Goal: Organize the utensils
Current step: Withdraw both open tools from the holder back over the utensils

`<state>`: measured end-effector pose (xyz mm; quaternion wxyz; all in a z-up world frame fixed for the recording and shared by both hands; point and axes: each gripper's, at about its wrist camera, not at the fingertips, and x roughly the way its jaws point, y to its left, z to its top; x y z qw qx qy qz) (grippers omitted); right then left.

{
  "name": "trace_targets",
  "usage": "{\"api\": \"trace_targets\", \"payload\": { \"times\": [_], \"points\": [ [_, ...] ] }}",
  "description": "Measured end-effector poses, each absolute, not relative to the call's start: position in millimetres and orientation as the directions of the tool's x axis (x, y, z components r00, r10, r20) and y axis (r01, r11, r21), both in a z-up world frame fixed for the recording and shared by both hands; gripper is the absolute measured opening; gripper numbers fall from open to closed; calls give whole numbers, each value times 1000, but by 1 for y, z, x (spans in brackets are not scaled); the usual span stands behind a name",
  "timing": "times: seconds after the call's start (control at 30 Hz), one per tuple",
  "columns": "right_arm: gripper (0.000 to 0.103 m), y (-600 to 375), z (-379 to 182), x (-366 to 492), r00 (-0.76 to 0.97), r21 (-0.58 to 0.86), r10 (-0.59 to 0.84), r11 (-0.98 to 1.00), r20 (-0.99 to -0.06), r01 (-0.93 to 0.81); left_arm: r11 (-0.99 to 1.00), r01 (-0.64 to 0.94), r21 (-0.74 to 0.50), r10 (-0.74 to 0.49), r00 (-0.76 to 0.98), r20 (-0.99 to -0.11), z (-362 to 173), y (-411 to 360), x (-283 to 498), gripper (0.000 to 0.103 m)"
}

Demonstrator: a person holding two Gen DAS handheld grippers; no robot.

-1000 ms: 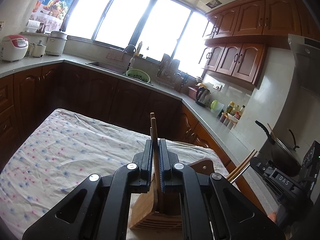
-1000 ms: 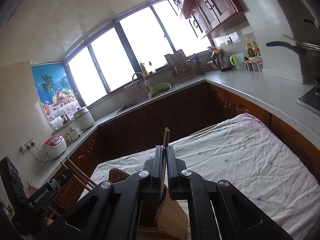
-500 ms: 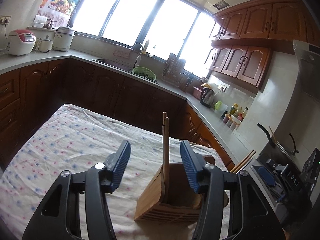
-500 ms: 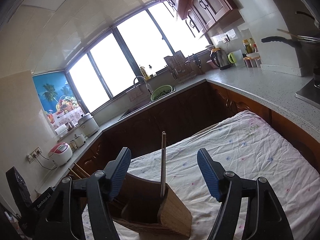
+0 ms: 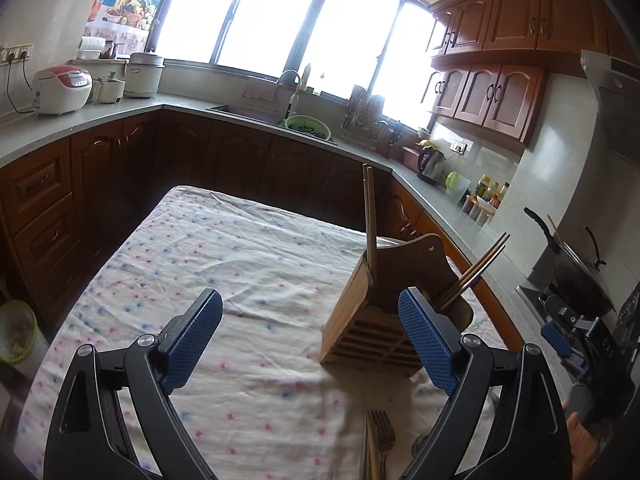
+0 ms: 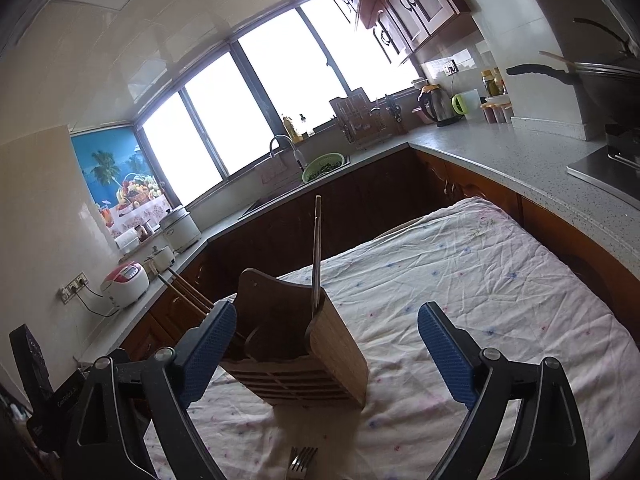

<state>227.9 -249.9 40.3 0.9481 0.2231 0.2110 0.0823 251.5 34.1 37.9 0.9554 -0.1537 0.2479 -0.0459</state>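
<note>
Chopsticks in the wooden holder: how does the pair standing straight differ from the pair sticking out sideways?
The upright pair stands almost vertical, while the leaning pair tilts far outward over the rim. In the left wrist view, the upright pair sits at the left end of the holder and the leaning pair at its right end. Both are slim brown sticks resting loose in the same holder.

The left gripper (image 5: 310, 338) has just been opening, nothing between its blue pads; the wooden utensil holder (image 5: 374, 320) stands on the floral tablecloth (image 5: 224, 264), chopsticks (image 5: 370, 216) upright inside. A fork (image 5: 382, 430) lies nearer the camera.
</note>
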Motion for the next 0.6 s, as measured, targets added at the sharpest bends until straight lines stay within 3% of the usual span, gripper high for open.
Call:
{"api": "trace_targets", "payload": {
  "times": [0.6],
  "points": [
    [94, -244, 26, 143, 870, 425, 270, 902, -412, -79, 962, 58, -268, -198, 823, -533, 14, 24, 172, 92]
  ]
}}
